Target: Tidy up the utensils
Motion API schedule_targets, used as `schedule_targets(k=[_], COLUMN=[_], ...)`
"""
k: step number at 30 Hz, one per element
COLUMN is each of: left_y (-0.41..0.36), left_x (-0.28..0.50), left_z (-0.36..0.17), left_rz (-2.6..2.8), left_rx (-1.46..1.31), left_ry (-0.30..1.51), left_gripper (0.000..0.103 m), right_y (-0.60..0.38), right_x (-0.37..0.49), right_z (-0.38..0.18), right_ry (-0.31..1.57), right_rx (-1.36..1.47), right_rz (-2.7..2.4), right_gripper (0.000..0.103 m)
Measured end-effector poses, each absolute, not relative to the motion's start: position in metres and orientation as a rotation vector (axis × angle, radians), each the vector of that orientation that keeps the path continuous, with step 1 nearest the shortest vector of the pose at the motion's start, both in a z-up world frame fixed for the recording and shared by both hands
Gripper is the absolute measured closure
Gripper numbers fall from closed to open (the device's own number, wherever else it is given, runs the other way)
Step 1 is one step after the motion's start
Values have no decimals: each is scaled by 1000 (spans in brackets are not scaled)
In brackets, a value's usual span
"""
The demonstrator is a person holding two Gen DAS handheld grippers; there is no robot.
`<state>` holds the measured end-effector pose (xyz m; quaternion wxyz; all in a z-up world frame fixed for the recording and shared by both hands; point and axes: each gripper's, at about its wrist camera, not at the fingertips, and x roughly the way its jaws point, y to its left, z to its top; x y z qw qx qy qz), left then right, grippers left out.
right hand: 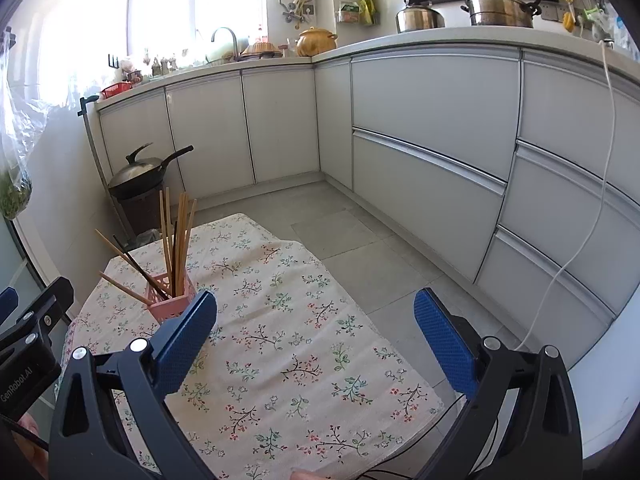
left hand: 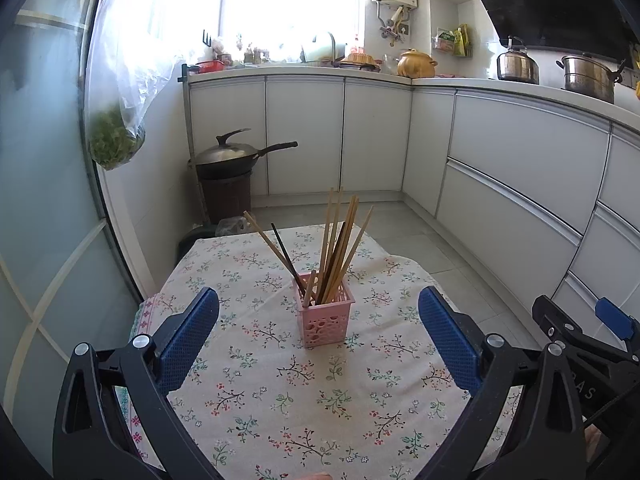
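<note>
A pink perforated holder (left hand: 325,316) stands upright on the floral tablecloth (left hand: 280,392), holding several wooden and dark chopsticks (left hand: 336,248) that fan out upward. My left gripper (left hand: 319,332) is open and empty, its blue pads on either side of the holder and nearer the camera. In the right wrist view the holder (right hand: 170,306) sits at the left, partly behind my left finger (right hand: 188,336), with the chopsticks (right hand: 174,240) above it. My right gripper (right hand: 316,340) is open and empty over the cloth (right hand: 304,352), right of the holder.
White kitchen cabinets (left hand: 500,184) run along the back and right, with pots on the counter. A lidded wok (left hand: 232,156) sits on a stand at the far left. Grey tiled floor (right hand: 360,232) lies beyond the table's right edge. A white cable (right hand: 576,248) hangs at right.
</note>
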<state>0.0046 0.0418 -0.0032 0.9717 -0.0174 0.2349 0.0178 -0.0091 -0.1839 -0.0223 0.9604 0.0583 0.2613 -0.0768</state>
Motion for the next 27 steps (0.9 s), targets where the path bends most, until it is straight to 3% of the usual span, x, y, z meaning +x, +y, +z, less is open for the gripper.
schedule_targets(k=[27], left_y=[43], left_x=[6], left_z=[-4], left_rz=[45], left_rx=[-40], left_ry=[473], left_gripper=[7], right_y=[-183], right_x=[-6], right_z=[-24], right_ry=[545], right_rx=[132], right_rz=[-157], right_gripper=[7])
